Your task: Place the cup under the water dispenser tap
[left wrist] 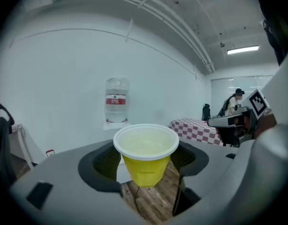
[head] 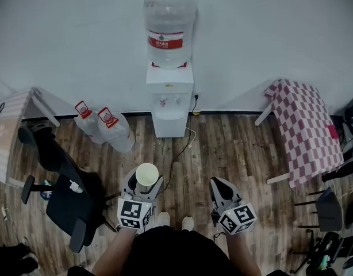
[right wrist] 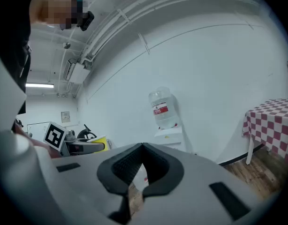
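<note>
The person stands on a wooden floor (head: 222, 148), facing a white wall, with one claw in each hand. The left claw (head: 145, 184) pinches a yellow cup (head: 146, 175) with a white rim and white inside. In the left gripper view the cup stands upright between the two dark pads, one pressing on each side, and it hangs clear of the floor. The right claw (head: 216, 183) is pressed together, its tips meeting with nothing between them, and it is level with the left one, a little apart from it.

The water dispenser (head: 169, 111) stands against the wall at the far edge of the floor, straight ahead of the cup and well apart from it. Its taps (head: 169, 102) sit in the recess on its front, and a large clear bottle (head: 169, 30) with a red label is upended on top. A thin cable (head: 182, 148) trails over the floor from the dispenser toward the person.

Two spare bottles (head: 102, 128) with red caps lean by the wall just left of the dispenser. A bench with a checked cloth (head: 307, 128) stands at the right edge of the floor, and a black office chair (head: 61, 194) stands near the left claw.
</note>
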`<state>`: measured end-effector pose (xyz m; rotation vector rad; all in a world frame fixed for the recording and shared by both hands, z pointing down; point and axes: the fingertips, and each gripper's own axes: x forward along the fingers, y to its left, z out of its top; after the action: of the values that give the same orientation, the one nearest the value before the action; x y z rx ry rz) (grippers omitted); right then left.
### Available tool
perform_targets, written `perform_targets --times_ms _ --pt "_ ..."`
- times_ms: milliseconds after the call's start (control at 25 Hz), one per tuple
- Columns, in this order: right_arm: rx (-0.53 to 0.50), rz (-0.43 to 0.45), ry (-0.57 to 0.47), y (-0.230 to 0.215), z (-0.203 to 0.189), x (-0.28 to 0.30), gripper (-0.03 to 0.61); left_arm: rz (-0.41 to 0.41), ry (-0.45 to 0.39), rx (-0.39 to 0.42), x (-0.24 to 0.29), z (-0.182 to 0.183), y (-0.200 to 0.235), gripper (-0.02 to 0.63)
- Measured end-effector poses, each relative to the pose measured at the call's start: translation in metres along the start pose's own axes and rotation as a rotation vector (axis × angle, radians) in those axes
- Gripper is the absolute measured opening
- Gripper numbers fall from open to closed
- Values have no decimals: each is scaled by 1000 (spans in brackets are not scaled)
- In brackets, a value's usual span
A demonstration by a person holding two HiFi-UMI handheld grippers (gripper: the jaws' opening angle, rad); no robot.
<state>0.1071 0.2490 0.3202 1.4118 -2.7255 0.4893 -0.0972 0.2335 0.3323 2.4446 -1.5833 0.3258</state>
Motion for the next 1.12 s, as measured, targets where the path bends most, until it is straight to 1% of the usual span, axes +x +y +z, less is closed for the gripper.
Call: perform_targets --times_ms 560,840,1120 --pt "-31 -17 -3 22 0 4 21 -20 -13 -4 -13 -2 16 329" --pt "-26 -1 -7 31 0 14 23 -12 -14 -15 -21 -6 31 329" --pt "-19 -20 7 37 -8 21 23 -13 -15 -14 -25 -14 47 330"
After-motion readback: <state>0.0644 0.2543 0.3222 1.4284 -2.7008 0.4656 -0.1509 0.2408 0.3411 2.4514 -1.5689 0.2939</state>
